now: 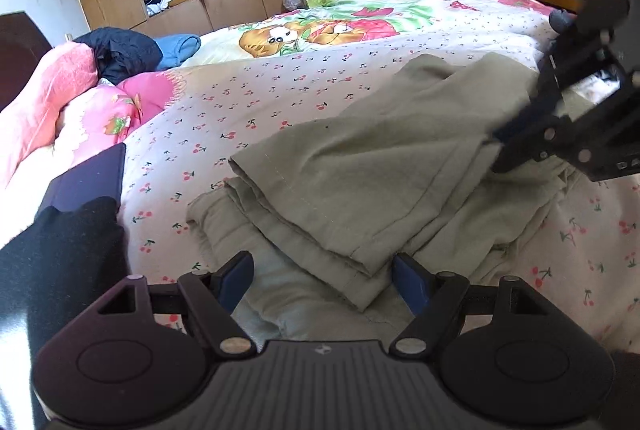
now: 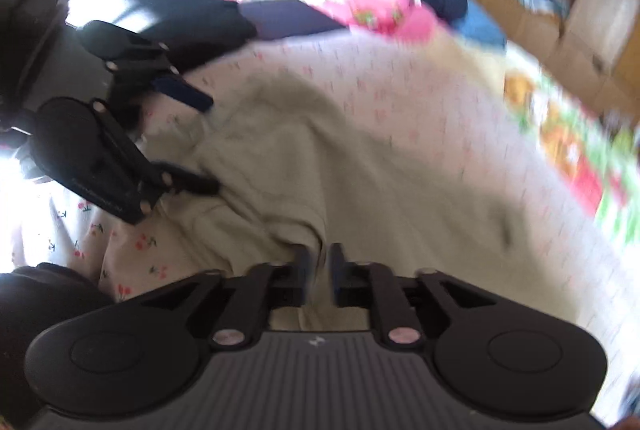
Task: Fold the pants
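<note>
Left wrist view: the pants (image 1: 360, 170) lie part-folded on the bed (image 1: 248, 98), and the left hand-held gripper (image 1: 323, 280) is spread wide astride the near hem corner, gripping nothing. At far right the right hand-held gripper (image 1: 494, 150) nips a fold. That shallow nip could slip and spill the top layer. The right wrist view (blurred) alone shows cloth bunched between its narrowed fingers (image 2: 304, 270).
</note>
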{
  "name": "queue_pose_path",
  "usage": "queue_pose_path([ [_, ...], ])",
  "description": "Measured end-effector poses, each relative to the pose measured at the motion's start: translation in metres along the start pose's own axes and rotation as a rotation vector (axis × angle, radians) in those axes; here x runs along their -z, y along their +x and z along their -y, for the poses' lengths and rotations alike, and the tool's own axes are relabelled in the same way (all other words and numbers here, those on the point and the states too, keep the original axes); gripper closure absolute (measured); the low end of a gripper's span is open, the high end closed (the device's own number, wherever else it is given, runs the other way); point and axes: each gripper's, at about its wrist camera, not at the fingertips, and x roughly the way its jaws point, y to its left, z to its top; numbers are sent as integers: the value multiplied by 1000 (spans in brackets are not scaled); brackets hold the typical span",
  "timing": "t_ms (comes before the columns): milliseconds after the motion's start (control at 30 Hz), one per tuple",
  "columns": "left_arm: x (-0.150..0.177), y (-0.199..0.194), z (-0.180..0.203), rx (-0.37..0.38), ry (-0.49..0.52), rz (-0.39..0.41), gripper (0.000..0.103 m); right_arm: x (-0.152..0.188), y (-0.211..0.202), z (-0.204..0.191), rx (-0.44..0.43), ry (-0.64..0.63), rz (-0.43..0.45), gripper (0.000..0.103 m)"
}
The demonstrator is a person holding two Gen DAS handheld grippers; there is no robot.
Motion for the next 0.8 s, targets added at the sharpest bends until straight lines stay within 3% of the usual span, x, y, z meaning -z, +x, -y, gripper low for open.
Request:
queue_pose_path([
  [133, 0, 0, -4, -89, 24, 0, 14, -16, 4, -27, -13, -153, 69, 73],
  [333, 11, -15, -18, -118, -19, 0, 14, -33, 28, -61, -75, -254, 112, 73],
  [433, 18, -26, -27, -128, -59, 2, 14, -37, 56, -72, -98, -247, 50, 72],
  [467, 18, -29, -29, -136, -69, 8, 14, -37, 63, -75, -96, -242, 31, 81],
  [500, 18, -34, -31, -143, -73, 21, 14, -38, 64, -78, -109, -220, 23, 93],
  [633, 6, -44, -35, -114, -108, 84, 11, -38, 46, -73, -193, -104, 58, 92],
  [733, -8, -33, -23, -55, -131, 129, 10, -15, 13, -42, -139, 81, 59, 81],
  [800, -19, -20, -8, -25, -124, 143, 10, 10, -17, -5, -89, 251, 59, 67],
])
